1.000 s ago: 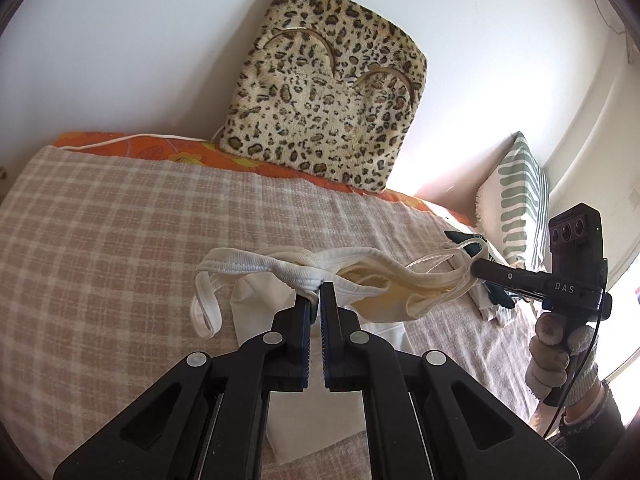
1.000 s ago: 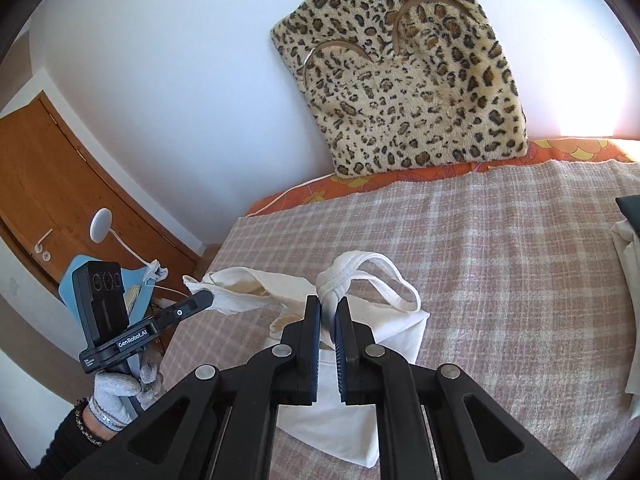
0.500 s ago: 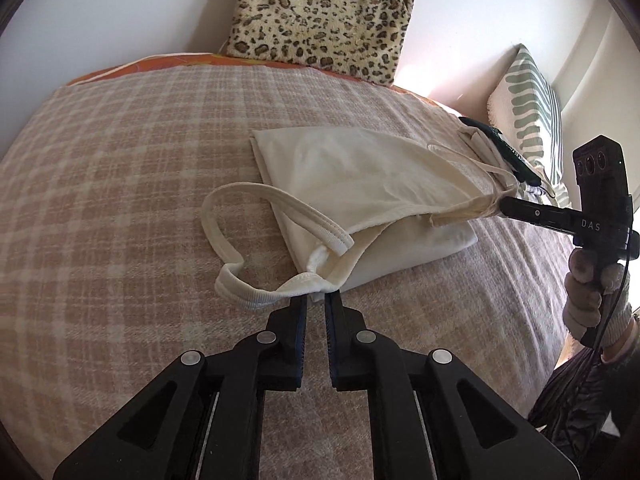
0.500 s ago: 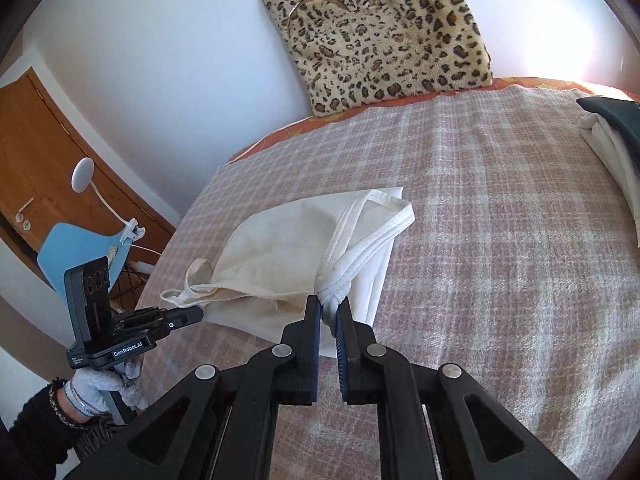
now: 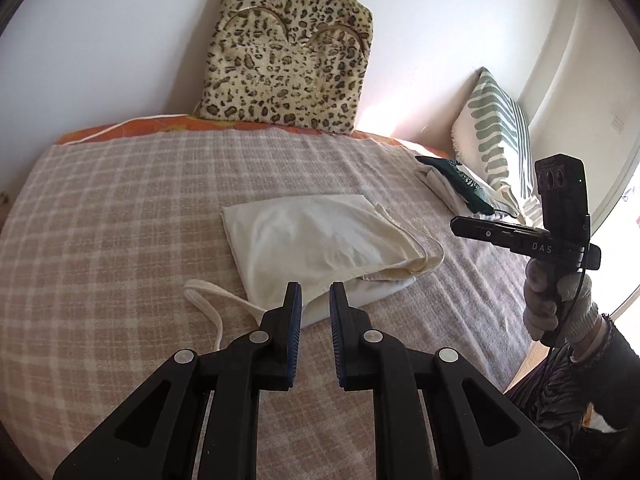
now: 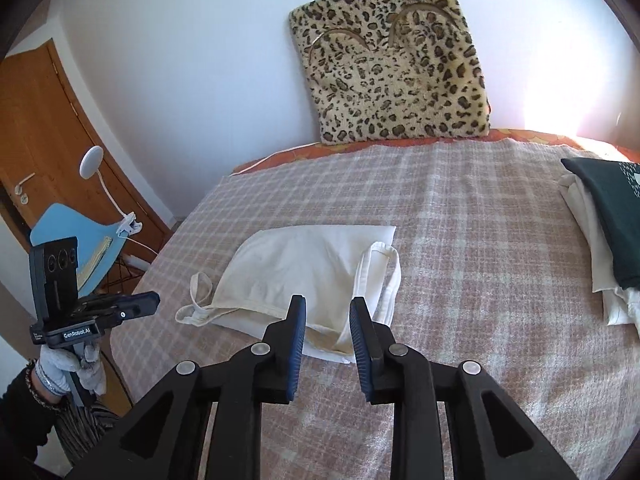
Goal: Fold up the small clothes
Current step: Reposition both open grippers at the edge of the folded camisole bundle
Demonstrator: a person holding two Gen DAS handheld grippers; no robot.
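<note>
Now cream top (image 5: 316, 236) folded flat mid-bed; both tools, left (image 5: 314, 300) and right (image 6: 327, 312), just opened, empty; blanket (image 5: 120, 220) bare around.

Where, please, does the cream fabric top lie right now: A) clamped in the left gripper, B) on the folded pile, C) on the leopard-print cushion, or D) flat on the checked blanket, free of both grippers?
D: the cream fabric top rests on the checked blanket, with both grippers open and empty.
</note>
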